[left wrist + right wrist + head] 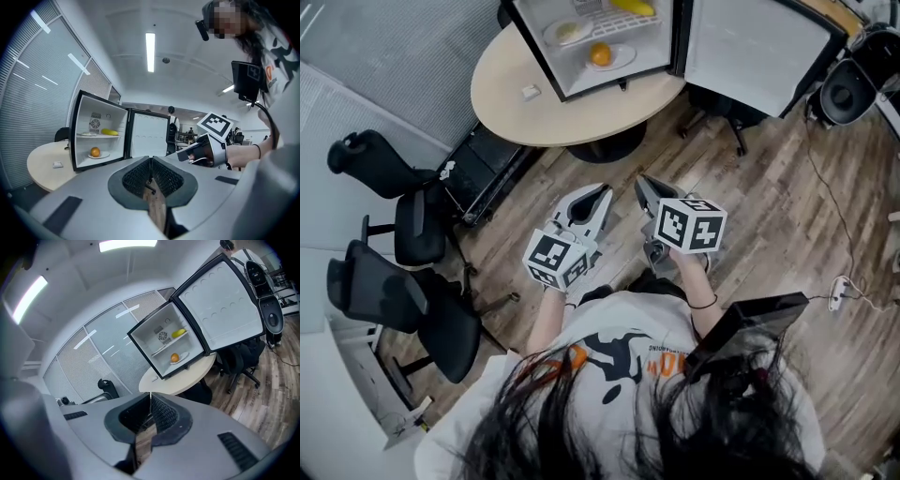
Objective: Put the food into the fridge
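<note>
Two black office chairs (394, 234) stand at the far left of the head view, on the wood floor. Beside them is a round beige table (516, 117). A small white object (531, 92) lies on the tabletop, just left of the fridge (536, 52).

The fridge stands on the table with its compartment exposed. On the upper shelf sit a plate (567, 32) and, to its right, a banana (633, 7). On the lower level an orange (600, 54) rests on a second plate (621, 60).

The left gripper (598, 191) is held in front of the person, well apart from the table. Its jaws are pressed together with nothing between them, as the left gripper view confirms (151, 159).

The right gripper (643, 181) is held just beside the left one. Its jaws are likewise clenched on nothing (150, 394).

The fridge door (759, 47) stands swung wide to the right. A black loudspeaker (848, 89) stands at the far right.
</note>
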The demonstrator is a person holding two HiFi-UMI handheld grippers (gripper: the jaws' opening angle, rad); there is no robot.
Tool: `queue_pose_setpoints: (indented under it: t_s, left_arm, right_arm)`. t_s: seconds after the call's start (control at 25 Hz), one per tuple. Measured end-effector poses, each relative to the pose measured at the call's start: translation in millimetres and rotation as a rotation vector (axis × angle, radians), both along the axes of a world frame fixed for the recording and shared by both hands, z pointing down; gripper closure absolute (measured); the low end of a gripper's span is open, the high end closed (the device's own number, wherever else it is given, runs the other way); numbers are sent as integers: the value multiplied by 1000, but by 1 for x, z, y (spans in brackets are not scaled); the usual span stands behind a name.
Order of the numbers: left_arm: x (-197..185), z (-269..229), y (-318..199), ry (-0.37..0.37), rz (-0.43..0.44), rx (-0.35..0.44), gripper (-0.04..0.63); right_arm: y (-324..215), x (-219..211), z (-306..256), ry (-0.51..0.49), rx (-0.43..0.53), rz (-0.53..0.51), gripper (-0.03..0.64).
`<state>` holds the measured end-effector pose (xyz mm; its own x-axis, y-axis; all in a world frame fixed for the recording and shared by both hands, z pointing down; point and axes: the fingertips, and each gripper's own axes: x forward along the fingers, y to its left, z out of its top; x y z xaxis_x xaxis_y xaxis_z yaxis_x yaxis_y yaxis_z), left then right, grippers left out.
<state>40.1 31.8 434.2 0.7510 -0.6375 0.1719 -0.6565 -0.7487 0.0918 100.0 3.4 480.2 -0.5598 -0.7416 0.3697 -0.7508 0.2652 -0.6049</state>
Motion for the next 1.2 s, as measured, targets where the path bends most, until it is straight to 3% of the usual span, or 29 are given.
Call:
queue_pose_setpoints:
  t_s: [0.28, 0.64, 1.2]
  left_arm:
    - [-29, 5, 14, -29, 8, 0, 581]
    - [-73, 6, 15, 9, -19, -11, 581]
    - [-84, 3, 5, 38, 0, -5, 581]
  right_arm:
    - [10, -27, -1, 5, -15, 14, 594]
    - [18, -65, 0, 6, -27, 5, 594]
    - [13, -76, 0, 52, -29, 12, 594]
